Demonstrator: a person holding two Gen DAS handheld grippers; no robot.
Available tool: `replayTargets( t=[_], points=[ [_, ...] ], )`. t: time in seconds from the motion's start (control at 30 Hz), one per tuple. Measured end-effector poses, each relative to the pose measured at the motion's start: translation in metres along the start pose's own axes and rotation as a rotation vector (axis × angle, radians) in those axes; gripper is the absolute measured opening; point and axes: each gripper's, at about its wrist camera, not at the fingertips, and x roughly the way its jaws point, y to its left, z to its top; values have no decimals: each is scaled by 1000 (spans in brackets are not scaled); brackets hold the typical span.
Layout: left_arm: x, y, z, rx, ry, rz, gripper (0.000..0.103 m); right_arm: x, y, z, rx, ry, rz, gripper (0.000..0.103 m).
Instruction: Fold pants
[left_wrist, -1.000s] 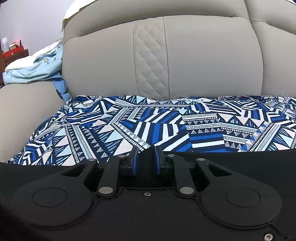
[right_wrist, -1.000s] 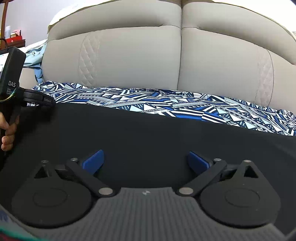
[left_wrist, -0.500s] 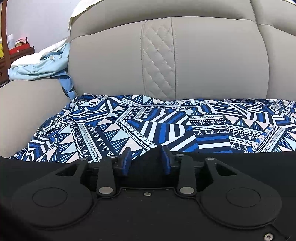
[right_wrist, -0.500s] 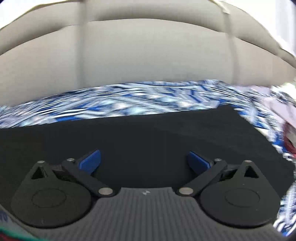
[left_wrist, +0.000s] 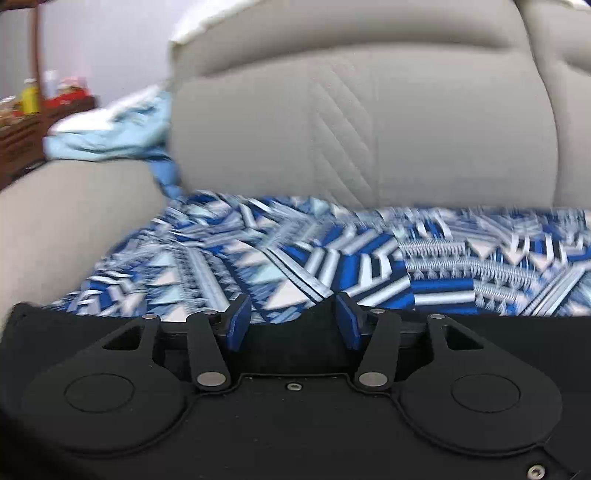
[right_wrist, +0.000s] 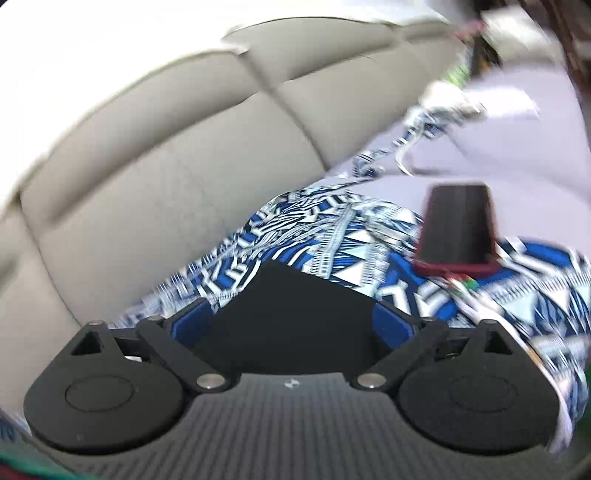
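Observation:
Black pants (left_wrist: 480, 332) lie flat along the front of a sofa seat covered by a blue and white patterned cloth (left_wrist: 295, 251). My left gripper (left_wrist: 293, 321) is open, its blue pads either side of a raised fold at the pants' far edge. In the right wrist view the pants' end (right_wrist: 291, 302) lies between the wide-open pads of my right gripper (right_wrist: 291, 325), which is tilted. Neither gripper holds anything.
The grey sofa backrest (left_wrist: 406, 129) rises behind. A light blue garment (left_wrist: 110, 133) lies on the left armrest. A dark phone in a red case (right_wrist: 458, 229) rests on the patterned cloth at the right. A wooden shelf (left_wrist: 22, 125) stands far left.
My left gripper has opened from nearly shut and let go of the pants' edge. My right gripper swung to the right end of the pants and tilted; it stays open.

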Motion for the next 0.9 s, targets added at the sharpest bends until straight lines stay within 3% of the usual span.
replayTargets(
  t=[0.13,0.23,0.33,0.5,0.7,0.9],
  points=[
    [-48,21,-3,-18,-33,-144,59,-27,-41,3,187,-1,61,94],
    [-70,47,-13,-23,-24,-164,61,-38,-57,3,245,-46,51,90],
    [-76,82,-28,-85,27,-120,61,-35,-64,-1,276,-9,32,80],
    [-68,144,-54,-236,130,-1,60,-25,-70,-12,363,95,17,75],
    [-65,193,-70,-243,144,111,58,-9,-66,-15,349,131,-32,74],
    [-49,218,-76,-297,175,150,65,4,-55,-10,257,110,-83,74]
  ],
)
